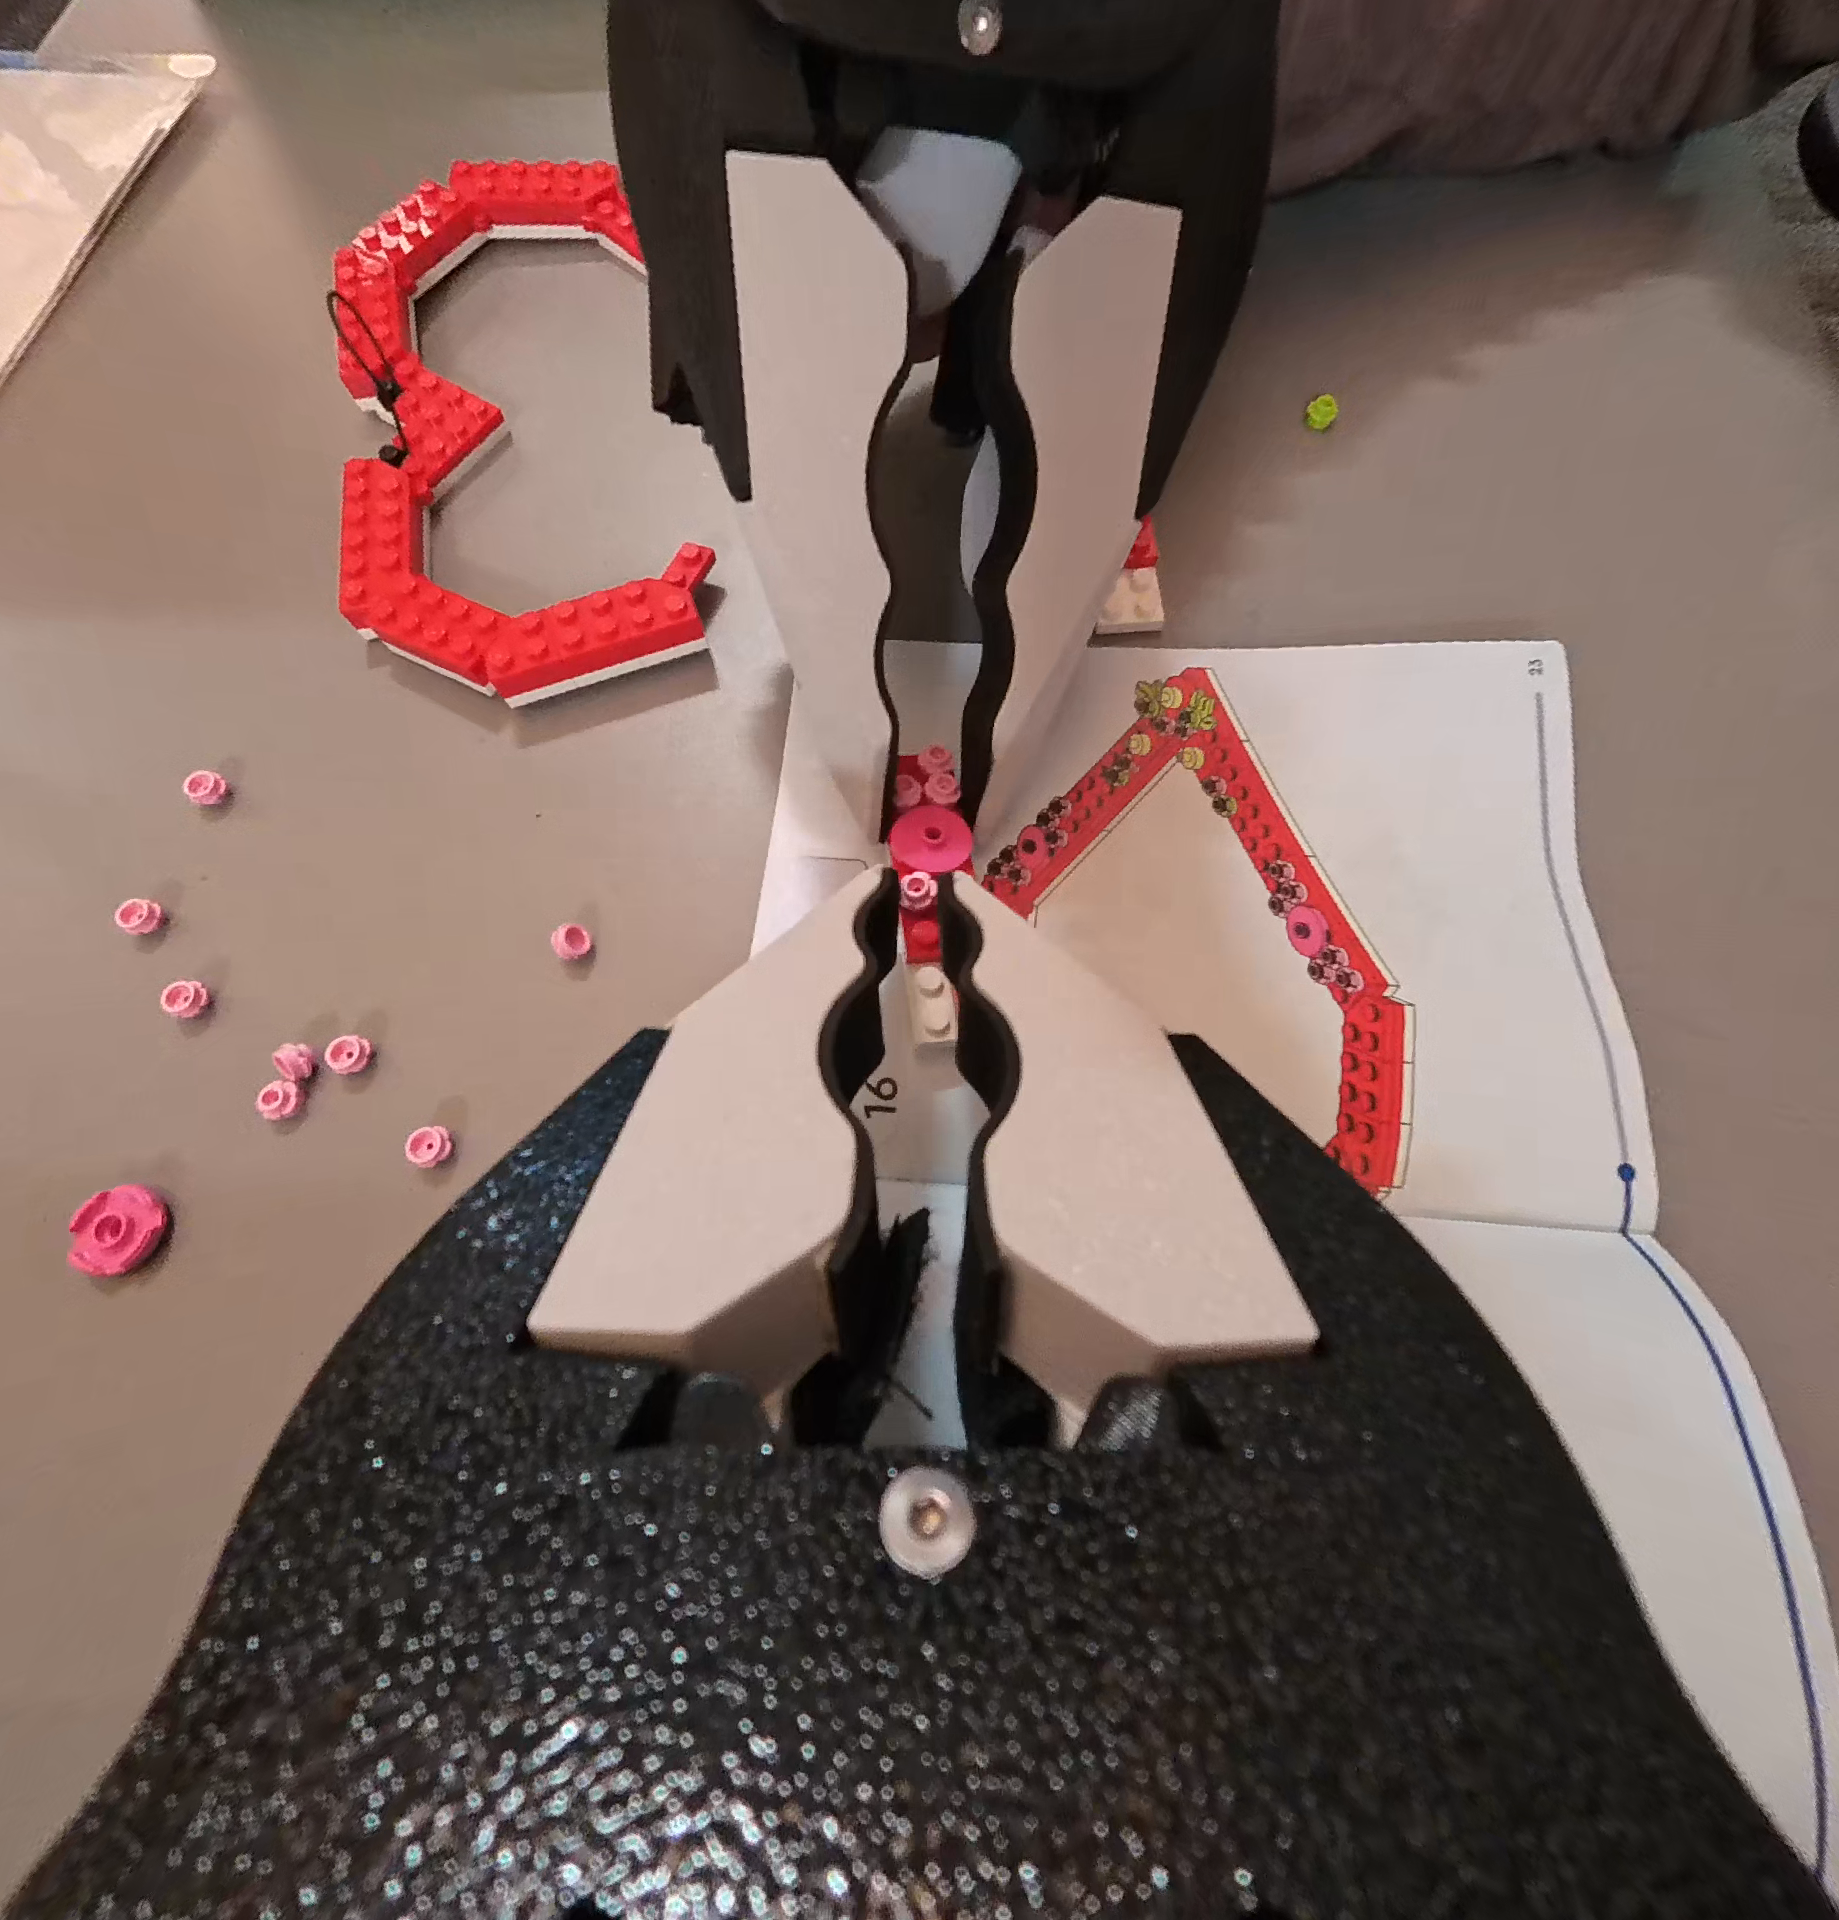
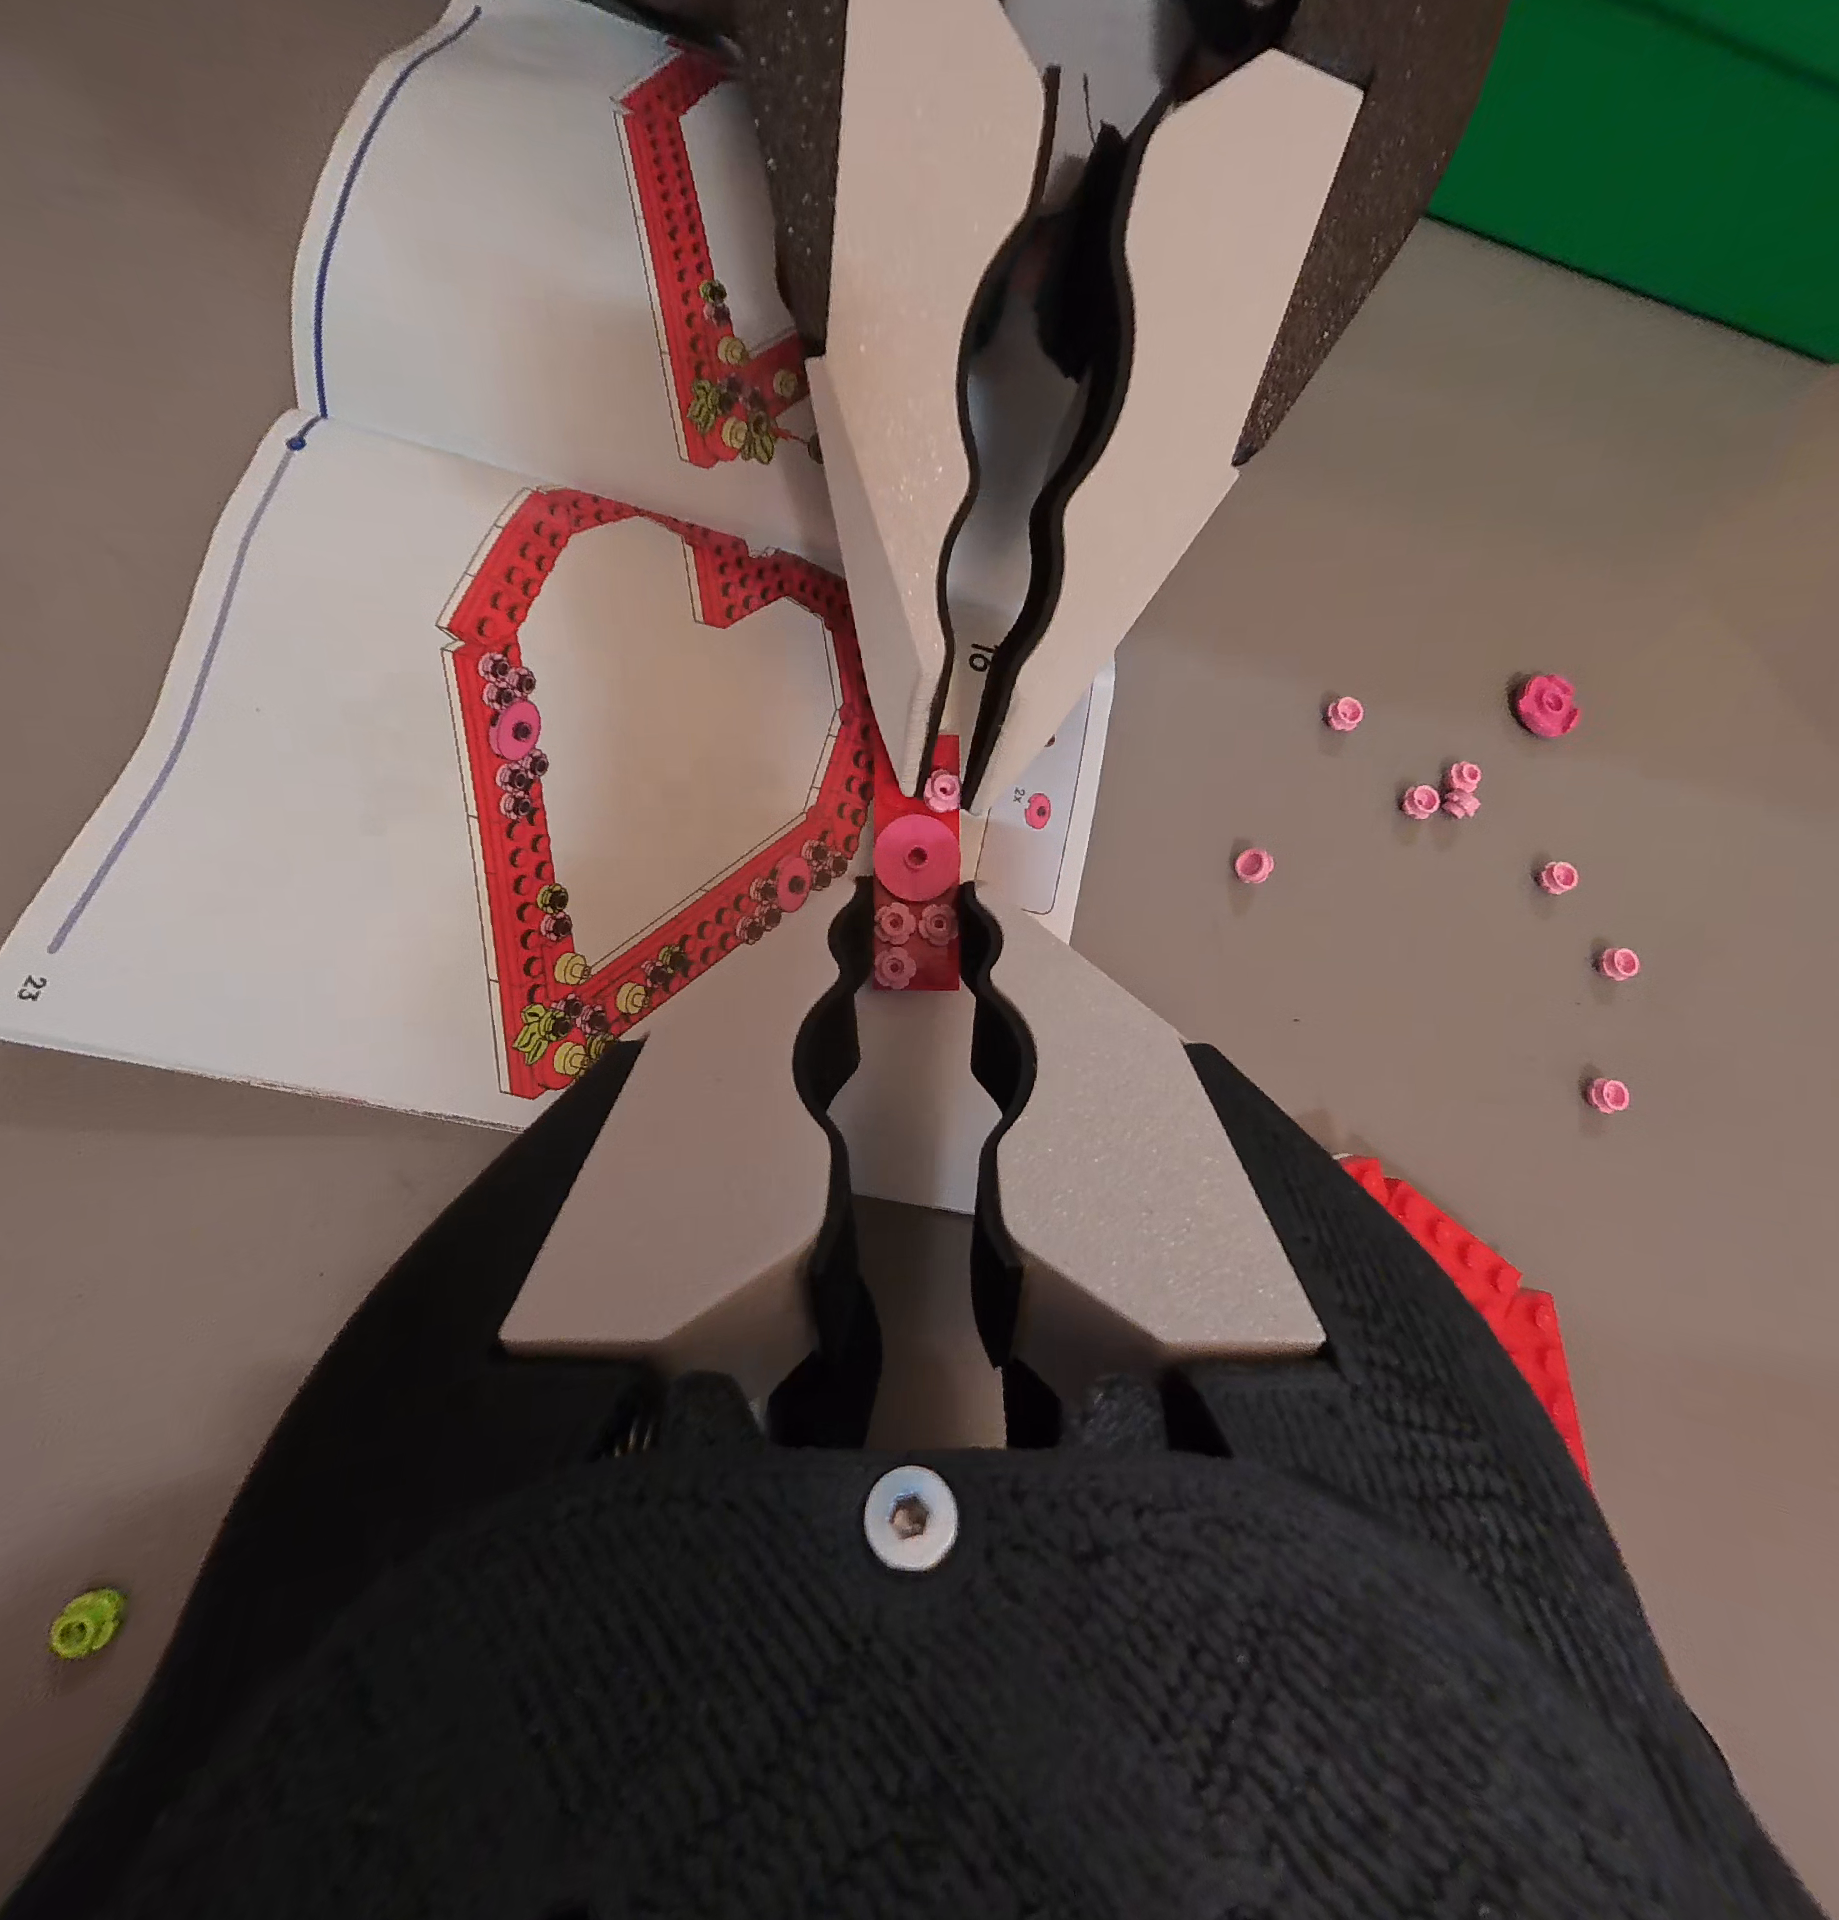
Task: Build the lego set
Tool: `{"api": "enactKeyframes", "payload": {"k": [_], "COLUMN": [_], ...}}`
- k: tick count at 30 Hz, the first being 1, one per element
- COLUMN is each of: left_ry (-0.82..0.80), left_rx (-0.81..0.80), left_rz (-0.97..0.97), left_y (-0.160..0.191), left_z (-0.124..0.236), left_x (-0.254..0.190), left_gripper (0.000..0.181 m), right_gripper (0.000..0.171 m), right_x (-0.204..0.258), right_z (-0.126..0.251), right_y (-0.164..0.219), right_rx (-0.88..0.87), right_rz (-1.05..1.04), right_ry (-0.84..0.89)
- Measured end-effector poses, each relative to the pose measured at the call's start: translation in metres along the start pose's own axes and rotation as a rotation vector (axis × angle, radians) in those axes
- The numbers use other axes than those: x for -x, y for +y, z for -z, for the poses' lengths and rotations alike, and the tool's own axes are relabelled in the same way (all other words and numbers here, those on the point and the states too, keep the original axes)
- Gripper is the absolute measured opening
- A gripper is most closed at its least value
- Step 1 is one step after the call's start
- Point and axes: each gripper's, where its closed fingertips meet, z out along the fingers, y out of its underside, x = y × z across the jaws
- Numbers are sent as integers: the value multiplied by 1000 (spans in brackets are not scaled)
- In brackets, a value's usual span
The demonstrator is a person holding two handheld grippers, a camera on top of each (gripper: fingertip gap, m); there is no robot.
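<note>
A short red plate section [image 2: 915, 961] carries several small pink flowers and a round magenta disc [image 2: 915, 855]. My right gripper [image 2: 915, 914] is shut on its sides and holds it over the open instruction booklet [image 2: 271, 727]. My left gripper [image 1: 920, 896] comes from the opposite side, tip to tip. It is shut on a small pink flower [image 1: 917, 888] at the plate's end beside the disc [image 1: 930, 836]. The right gripper [image 1: 930, 826] reaches in from the top of the left wrist view. The left gripper [image 2: 951, 784] reaches in from the top of the right wrist view.
A partly built red heart frame [image 1: 427, 540] lies at the far left. Loose pink flowers [image 1: 291, 1081], a magenta rose [image 1: 115, 1231] and a lime stud [image 1: 1320, 412] lie on the grey table. A green box [image 2: 1673, 156] stands beyond. Another booklet [image 1: 42, 208] lies at the corner. Both grippers' tips are close together, under 4 cm apart.
</note>
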Motion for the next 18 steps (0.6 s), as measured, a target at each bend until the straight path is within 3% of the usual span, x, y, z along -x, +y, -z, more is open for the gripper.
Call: {"api": "enactKeyframes", "payload": {"k": [1,18], "left_ry": [0,13], "left_rx": [0,5], "left_rz": [1,24], "left_y": [0,-1], "left_z": [0,1], "left_x": [0,-1], "left_gripper": [4,12], "right_gripper": [14,14], "right_x": [0,-1], "right_z": [0,1], "right_y": [1,-1], "right_rx": [2,9], "right_rz": [3,-4], "right_ry": [1,4]}}
